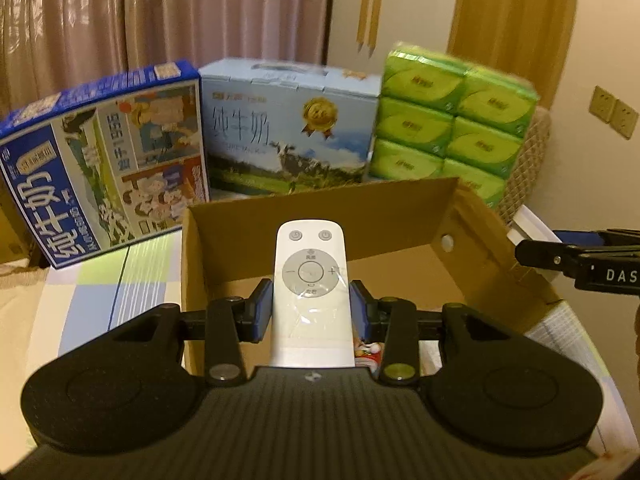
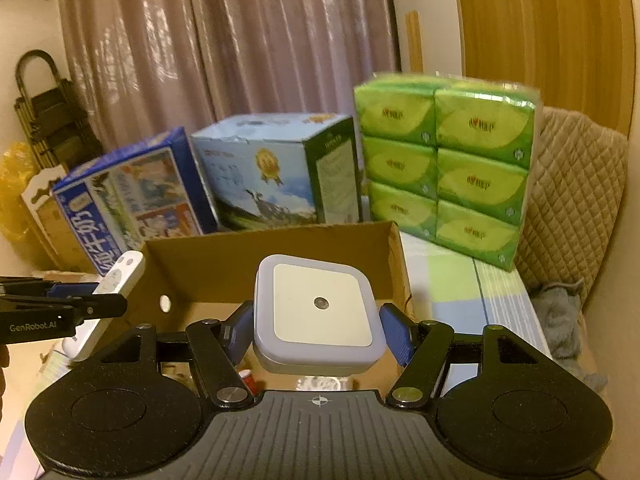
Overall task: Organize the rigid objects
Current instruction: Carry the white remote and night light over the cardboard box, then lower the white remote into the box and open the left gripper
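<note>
Left gripper (image 1: 311, 312): pinching a white remote control (image 1: 310, 280) at its lower half, both blue pads pressed on its sides.
Right gripper (image 2: 316, 332): clamped on a square night light (image 2: 318, 312), 1 pad on each side, face up.
Position: both items held over the open cardboard box (image 1: 320, 208), neither released; the remote also shows at the left edge of the right wrist view.
Box contents: small items glimpsed low under the tongs, 1 with a red part; too hidden to identify.
Behind box: 2 milk cartons, dark blue (image 1: 104, 168) and light blue (image 1: 288, 136), plus a pack of 6 green tissue packets (image 1: 452, 120).
Surface: checked cloth (image 1: 96, 288) under the box.
Progress, judged: 2 objects lifted and carried; lowering and release into the box remain.
</note>
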The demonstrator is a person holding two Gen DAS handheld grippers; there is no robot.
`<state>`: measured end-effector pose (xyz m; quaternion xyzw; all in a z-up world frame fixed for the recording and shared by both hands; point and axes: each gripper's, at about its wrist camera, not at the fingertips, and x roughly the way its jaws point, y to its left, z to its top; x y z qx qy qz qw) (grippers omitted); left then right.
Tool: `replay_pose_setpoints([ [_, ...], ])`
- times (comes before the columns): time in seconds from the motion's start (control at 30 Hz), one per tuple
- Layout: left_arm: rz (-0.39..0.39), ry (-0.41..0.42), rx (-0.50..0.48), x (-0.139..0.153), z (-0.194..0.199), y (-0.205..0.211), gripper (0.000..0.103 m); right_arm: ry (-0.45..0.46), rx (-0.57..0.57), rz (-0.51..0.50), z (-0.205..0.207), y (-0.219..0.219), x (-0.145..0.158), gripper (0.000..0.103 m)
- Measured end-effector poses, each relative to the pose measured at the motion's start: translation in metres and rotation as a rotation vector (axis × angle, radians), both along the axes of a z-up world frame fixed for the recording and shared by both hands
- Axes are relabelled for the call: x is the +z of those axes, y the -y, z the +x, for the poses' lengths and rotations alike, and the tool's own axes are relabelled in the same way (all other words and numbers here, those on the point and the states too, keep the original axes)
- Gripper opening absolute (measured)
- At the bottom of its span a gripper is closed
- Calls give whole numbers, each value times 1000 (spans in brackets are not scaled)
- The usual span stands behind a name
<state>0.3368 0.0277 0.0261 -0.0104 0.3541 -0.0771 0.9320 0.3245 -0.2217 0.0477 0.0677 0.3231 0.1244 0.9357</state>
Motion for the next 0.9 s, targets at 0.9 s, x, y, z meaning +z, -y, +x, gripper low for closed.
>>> replay_pose_setpoints([
  [0.9,20,-32,55,-33,32,-3,71,-81,-14,7,22,-5,-33,63],
])
